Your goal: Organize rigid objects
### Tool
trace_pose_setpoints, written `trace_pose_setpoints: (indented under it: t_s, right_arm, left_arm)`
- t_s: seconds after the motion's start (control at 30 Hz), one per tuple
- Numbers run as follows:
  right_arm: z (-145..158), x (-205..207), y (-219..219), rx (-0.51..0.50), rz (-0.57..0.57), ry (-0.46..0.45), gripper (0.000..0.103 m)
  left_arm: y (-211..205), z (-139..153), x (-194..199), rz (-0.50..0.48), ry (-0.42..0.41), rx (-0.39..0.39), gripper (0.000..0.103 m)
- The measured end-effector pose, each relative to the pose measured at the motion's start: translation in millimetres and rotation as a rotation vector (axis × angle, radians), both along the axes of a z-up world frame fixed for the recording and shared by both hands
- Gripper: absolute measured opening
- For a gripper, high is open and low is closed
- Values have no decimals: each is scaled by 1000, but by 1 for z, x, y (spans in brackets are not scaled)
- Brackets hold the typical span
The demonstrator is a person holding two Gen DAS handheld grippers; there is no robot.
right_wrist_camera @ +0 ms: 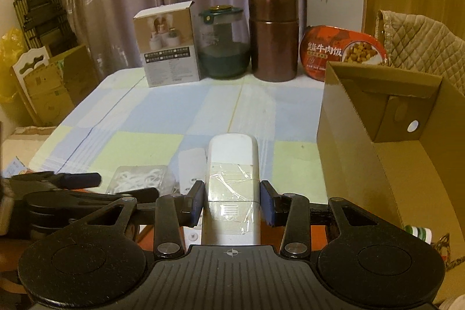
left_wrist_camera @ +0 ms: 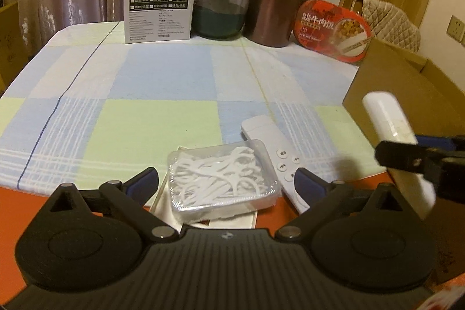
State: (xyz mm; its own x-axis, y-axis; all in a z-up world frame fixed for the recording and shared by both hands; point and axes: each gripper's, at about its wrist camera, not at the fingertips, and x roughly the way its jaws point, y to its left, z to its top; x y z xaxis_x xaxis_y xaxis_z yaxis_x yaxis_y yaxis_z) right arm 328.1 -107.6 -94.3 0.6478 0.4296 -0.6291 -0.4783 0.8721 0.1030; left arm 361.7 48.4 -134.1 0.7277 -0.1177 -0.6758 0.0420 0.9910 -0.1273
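1. While the right hand-held gripper (right_wrist_camera: 231, 207) sits clamped on a white remote with tape across its back (right_wrist_camera: 231, 185), low in the centre of the right wrist view, that remote hangs clear of the worktop (right_wrist_camera: 151, 118).
2. Left hand-held gripper (left_wrist_camera: 226, 183): its jaws stand wide apart, either side of a clear box of white floss picks (left_wrist_camera: 222, 175) at the lower middle of the left wrist view; the pads do not touch it.
3. Just beside that box lies a second white remote with round buttons (left_wrist_camera: 273, 147), touching nothing but the cloth.
4. My judgement: one remote is mid-carry and the floss box is next to be gripped.
5. At right stands an open cardboard box (right_wrist_camera: 377, 118), the likely goal; the next move calls for lifting the remote over its near wall.
6. Far back, a carton, jar, brown canister (right_wrist_camera: 273, 39) and food tub line the worktop's edge.
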Motion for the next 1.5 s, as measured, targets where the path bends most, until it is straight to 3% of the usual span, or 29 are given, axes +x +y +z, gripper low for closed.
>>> trace_pose_setpoints:
  t_s: [0.17,0.37,0.57,1.07,1.5]
  right_arm:
    - [2,2,-1,17,-5,-2,37]
    - [3,5,-2,21,-7,5,37]
    - [4,7,-4,30,-14,7,37]
    - [25,-4,-1,90,2,-2,37]
    - [60,-42,-5,133,19,-40,37]
  left_arm:
    - [-1,-8,9,38,13,26,97]
    - [-4,-15,14,13,24,42,89]
    - [-5,-12,10,8,24,54,87]
    - [11,44,-30,59,-37,65,87]
    - [9,82,-102,87,-78,67,87]
